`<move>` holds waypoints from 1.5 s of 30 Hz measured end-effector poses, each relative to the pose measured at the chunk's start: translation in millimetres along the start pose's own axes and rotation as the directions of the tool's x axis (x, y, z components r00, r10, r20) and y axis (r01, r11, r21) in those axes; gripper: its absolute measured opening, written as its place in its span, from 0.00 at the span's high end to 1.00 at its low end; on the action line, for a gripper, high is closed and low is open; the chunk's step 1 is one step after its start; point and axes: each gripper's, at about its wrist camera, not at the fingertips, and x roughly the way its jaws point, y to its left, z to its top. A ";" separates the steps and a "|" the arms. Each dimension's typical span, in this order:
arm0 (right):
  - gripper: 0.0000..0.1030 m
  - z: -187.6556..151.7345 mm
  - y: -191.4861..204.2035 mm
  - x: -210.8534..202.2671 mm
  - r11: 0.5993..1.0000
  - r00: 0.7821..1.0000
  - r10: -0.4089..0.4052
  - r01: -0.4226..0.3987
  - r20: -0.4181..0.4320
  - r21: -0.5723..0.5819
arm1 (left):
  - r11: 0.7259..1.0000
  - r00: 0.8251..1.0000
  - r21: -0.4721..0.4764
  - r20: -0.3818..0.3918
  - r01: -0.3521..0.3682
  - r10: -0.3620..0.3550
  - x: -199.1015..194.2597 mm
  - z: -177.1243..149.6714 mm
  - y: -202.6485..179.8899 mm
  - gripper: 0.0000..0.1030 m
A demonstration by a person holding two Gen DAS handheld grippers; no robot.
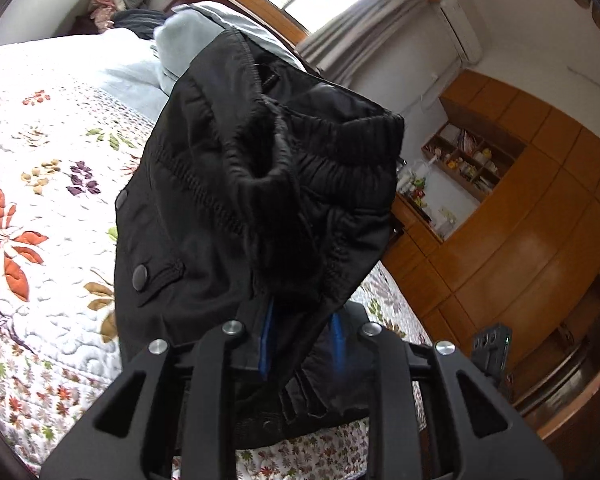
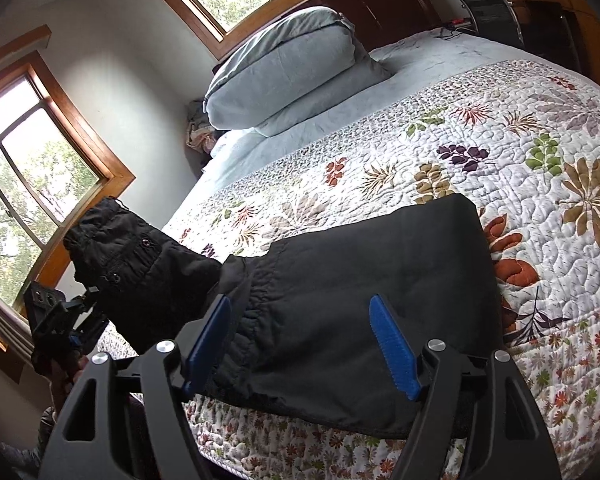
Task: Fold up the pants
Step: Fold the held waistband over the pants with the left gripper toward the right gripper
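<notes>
Your left gripper (image 1: 300, 340) pinches the pants (image 2: 359, 300) at the waistband; right gripper (image 2: 311, 344) spread. Soft, limp, padded cloth: grip seams.

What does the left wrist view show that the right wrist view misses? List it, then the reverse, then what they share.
Only the left wrist view: the pants' elastic waistband bunched and lifted close to the lens, the left gripper pinching the black fabric, a wooden wardrobe and an air conditioner.

Only the right wrist view: the right gripper with jaws apart above the flat part of the pants, a corner window, and a black chair.

Both: the black pants, the floral quilt and the grey pillow.
</notes>
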 end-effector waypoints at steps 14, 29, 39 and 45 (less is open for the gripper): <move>0.16 21.8 -5.0 27.3 0.973 0.980 0.194 -0.186 -0.046 0.137 | 0.987 0.977 0.159 -0.212 0.010 0.024 68.6 -42.6 -25.1 0.78; 0.09 25.5 -13.7 93.5 0.942 0.948 0.253 -0.196 -0.193 0.271 | 0.969 0.940 0.247 -0.330 0.002 0.082 84.4 -69.6 -26.8 0.10; 0.07 18.5 -2.3 133.2 0.925 0.897 0.334 -0.254 -0.288 0.281 | 0.984 0.973 -0.043 -0.161 -0.174 0.165 -11.1 -31.8 35.9 0.06; 0.09 14.7 16.0 154.0 0.954 0.901 0.277 -0.217 -0.333 0.208 | 0.956 0.967 -0.174 -0.145 -0.235 0.211 -49.3 -23.8 69.9 0.04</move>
